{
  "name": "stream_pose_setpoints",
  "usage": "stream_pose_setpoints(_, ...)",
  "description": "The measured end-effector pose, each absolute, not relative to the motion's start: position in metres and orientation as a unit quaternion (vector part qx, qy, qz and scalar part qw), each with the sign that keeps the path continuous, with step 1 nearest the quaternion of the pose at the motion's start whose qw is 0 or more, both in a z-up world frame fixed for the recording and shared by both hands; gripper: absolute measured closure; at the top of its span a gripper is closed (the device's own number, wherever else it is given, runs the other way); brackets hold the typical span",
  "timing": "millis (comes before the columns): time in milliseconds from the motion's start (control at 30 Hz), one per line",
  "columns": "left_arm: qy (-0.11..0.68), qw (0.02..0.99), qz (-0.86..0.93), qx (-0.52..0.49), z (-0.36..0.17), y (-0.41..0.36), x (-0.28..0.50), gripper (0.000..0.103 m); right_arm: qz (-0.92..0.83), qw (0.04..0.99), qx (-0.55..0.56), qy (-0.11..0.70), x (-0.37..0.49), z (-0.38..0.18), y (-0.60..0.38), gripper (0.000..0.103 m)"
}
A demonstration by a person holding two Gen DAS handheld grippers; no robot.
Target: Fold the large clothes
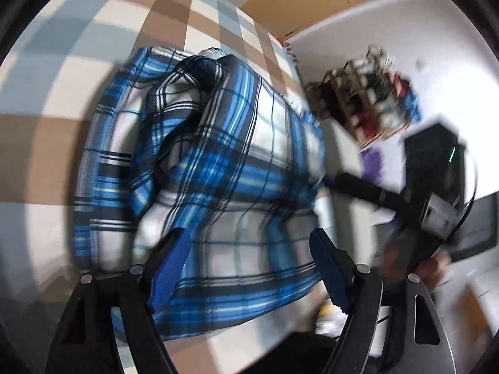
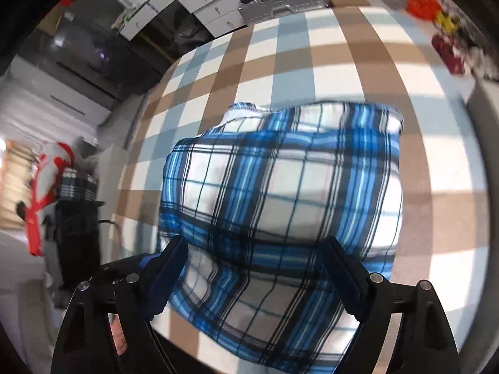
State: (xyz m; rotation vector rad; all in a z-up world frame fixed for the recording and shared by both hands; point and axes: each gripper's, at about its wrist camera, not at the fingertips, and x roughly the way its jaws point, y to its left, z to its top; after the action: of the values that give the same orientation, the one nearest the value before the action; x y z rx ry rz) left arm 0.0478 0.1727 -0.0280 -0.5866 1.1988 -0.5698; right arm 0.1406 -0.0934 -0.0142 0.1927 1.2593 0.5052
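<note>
Blue plaid garment, folded, on the checked cover.
Your left gripper and right gripper hover above the garment, jaws wide, holding nothing.

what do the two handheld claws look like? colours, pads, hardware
Both match: the left claw and right claw have black angular fingers with silver pivot pins and triangular cutouts. Blue pads line the inner faces. The left view shows the other unit's black body with a thin black cable.

Checked bedcover (brown, grey, white) carries a folded plaid shirt
</note>
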Motion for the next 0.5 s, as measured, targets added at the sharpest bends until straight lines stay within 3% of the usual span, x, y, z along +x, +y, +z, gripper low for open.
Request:
stream_pose_setpoints(33, 0.549, 0.760, -0.254, -0.238, -0.028, 0.168, 0.044, 0.028, 0.228, 0.777, 0.077, 0.581, 0.145, -0.015, -0.088, 0.025)
stream_pose_setpoints(167, 0.548, 0.780, -0.255, -0.161, -0.035, 0.154, 0.031, 0.028, 0.203, 0.781, 0.035, 0.590, 0.165, -0.029, -0.059, 0.026)
stream_pose_setpoints(300, 0.550, 0.786, -0.259, -0.111, -0.036, 0.145, 0.027, 0.029, 0.159, 0.772, 0.013, 0.615, 0.171, -0.053, -0.057, 0.023)
stream_pose_setpoints(500, 0.556, 0.778, -0.266, -0.120, -0.032, 0.144, 0.034, 0.026, 0.175, 0.788, 0.030, 0.589, 0.165, -0.055, -0.063, 0.017)
